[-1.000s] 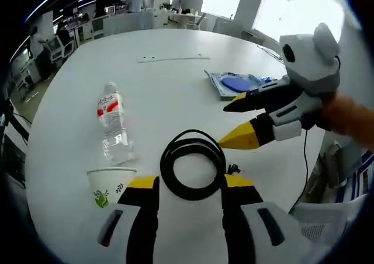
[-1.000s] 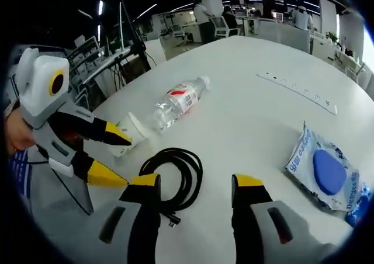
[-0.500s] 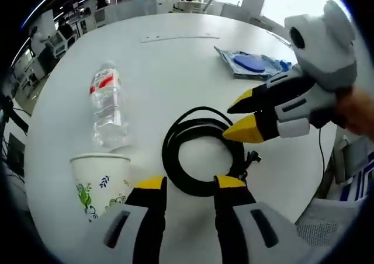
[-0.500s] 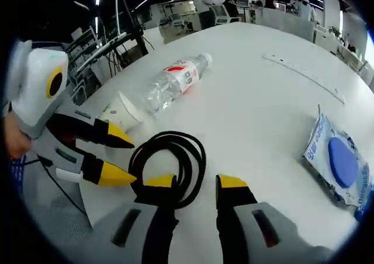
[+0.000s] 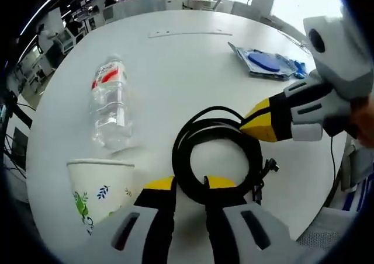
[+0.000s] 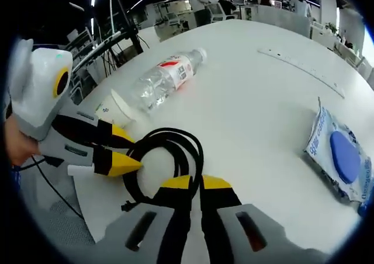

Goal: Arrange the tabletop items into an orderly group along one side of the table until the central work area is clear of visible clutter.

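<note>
A black cable coil [image 5: 180, 156] lies on the white round table [image 5: 175, 65] near its front edge. My left gripper [image 5: 190, 185] is shut on the near arc of the coil. My right gripper [image 5: 257, 121] comes in from the right and pinches the far right arc. In the right gripper view, my right gripper [image 6: 196, 185] is shut on the cable coil [image 6: 194, 150], and my left gripper [image 6: 131, 153] grips its left side. A clear water bottle [image 5: 108, 109] with a red label lies on its side left of the coil, and a paper cup [image 5: 99, 188] lies beside it.
A blue wipes packet [image 5: 266, 62] lies at the far right of the table, and a thin white strip [image 5: 187, 34] lies near the far edge. In the right gripper view I see the bottle [image 6: 163, 83], cup [image 6: 114, 109], packet [image 6: 342, 156] and strip [image 6: 298, 71]. Desks stand beyond.
Both grippers moved in on the cable coil and shut their jaws on it, the left on one arc, the right on the opposite arc.
</note>
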{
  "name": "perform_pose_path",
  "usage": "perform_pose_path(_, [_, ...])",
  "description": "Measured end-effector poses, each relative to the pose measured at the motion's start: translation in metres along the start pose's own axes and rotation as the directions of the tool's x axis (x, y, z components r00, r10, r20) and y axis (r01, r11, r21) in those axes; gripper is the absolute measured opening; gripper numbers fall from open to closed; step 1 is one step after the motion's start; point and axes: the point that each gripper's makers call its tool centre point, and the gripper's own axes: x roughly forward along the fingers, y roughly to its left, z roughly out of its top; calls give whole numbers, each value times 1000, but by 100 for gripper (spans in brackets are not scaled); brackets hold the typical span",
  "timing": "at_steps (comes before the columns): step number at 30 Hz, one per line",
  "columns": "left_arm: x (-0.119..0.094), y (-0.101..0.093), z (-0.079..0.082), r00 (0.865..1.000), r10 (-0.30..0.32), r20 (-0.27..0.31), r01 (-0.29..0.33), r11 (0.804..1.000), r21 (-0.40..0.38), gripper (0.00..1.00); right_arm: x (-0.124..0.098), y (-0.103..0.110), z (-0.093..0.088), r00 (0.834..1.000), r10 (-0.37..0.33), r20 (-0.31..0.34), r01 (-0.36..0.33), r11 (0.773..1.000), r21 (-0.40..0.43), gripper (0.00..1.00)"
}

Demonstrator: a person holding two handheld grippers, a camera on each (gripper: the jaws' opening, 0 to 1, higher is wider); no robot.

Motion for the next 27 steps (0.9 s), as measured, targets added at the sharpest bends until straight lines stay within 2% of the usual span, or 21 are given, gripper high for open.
perform_pose_path(7, [-2, 2, 6, 1000, -17, -5, 17, 1000, -20, 6, -6, -3, 1, 1000, -3, 7, 2, 999, 46, 0])
perform_pose_path(17, [-3, -10, 10, 998, -60, -2, 60, 998, -12, 4, -27, -5, 5, 998, -8, 56, 2, 994, 105, 0])
perform_pose_path(27, [-11, -32, 31, 993, -119, 23, 118, 992, 33, 3, -59, -17, 9, 993, -37, 116, 18, 986, 163, 0])
